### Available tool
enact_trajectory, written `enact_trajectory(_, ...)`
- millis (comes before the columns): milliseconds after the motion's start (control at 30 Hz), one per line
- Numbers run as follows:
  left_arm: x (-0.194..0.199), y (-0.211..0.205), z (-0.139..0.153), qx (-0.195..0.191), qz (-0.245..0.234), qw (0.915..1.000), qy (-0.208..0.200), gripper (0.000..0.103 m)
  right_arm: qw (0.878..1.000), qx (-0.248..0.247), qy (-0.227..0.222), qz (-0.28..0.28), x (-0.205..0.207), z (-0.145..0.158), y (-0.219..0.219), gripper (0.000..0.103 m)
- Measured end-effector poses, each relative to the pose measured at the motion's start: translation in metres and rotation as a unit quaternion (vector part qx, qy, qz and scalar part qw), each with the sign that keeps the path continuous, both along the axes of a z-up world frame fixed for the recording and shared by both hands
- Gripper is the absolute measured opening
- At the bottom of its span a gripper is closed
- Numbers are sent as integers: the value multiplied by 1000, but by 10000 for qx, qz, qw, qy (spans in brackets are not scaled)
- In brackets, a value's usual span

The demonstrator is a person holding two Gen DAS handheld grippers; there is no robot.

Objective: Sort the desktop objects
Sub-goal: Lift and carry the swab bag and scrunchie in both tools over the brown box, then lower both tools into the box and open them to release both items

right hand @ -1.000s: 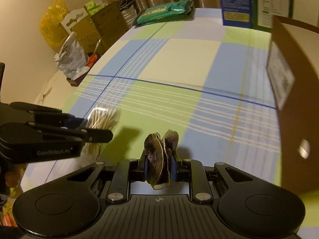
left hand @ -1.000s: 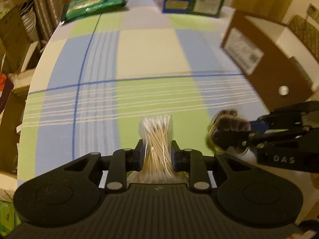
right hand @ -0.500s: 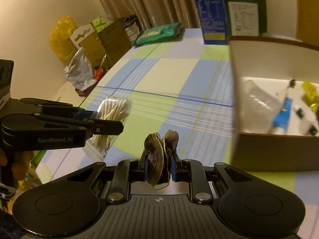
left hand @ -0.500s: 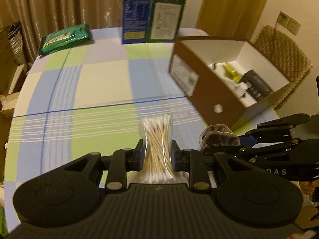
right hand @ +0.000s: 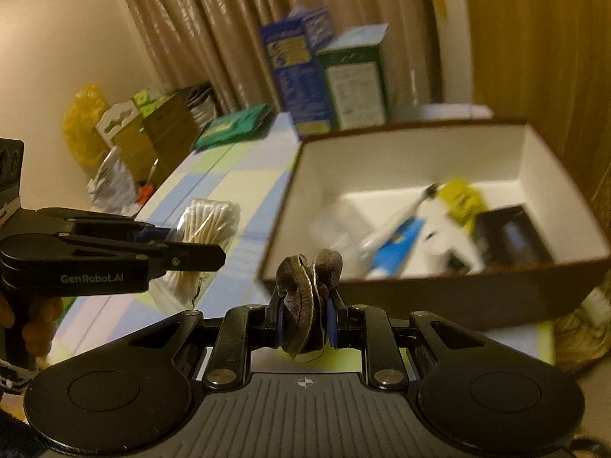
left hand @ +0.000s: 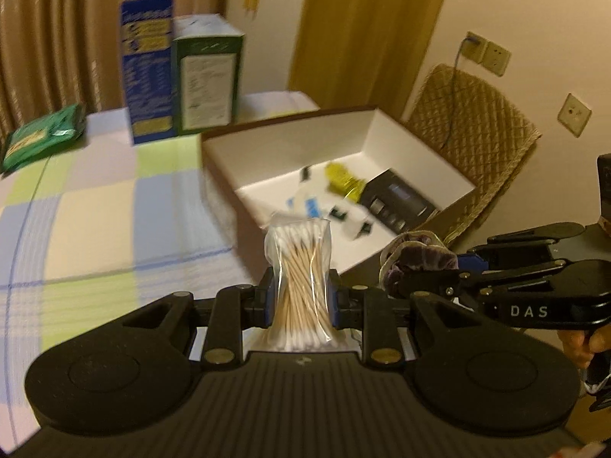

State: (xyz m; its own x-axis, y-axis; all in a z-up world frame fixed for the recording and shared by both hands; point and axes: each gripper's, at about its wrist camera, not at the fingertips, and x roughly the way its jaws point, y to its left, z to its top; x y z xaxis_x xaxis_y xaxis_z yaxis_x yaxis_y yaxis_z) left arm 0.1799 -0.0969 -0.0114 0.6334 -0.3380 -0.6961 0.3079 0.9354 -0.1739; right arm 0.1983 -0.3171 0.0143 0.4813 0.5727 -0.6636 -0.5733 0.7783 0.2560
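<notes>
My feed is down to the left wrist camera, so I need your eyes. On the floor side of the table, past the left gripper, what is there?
Observer: A yellow plastic bag and cardboard boxes stand against the wall.
Operator: What is in the white box's near corner?
Observer: A clear, crumpled plastic piece lies on the white box floor beside a blue-and-white tube.
Operator: How does the right gripper hold its cloth?
Observer: The right gripper is shut on a dark velvet scrunchie, folded upright.

You can read "DAS" on the right gripper [left hand: 412,286] and "GenRobot.AI" on the left gripper [right hand: 214,257] beside you
</notes>
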Motion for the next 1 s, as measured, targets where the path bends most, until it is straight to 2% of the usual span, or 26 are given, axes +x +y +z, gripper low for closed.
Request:
enact_trajectory(233, 39, -50, 8, 3, 38, 9998, -189, 21, 9993, 20, -371, 50, 46, 19, -28, 18)
enact_trajectory(433, 79, -77, 6, 29, 291, 9993, -222, 21, 9994, 61, -329, 67, 101, 18, -38, 18)
enact_trajectory(700, 135, -93, -8, 252, 577, 9980, -64, 21, 9992, -201, -233, 258, 162, 1, -30, 18)
enact_trajectory(1000, 188, -85, -37, 297, 957, 9942, 384, 21, 9981, -458, 141, 398, 209, -32, -12, 18)
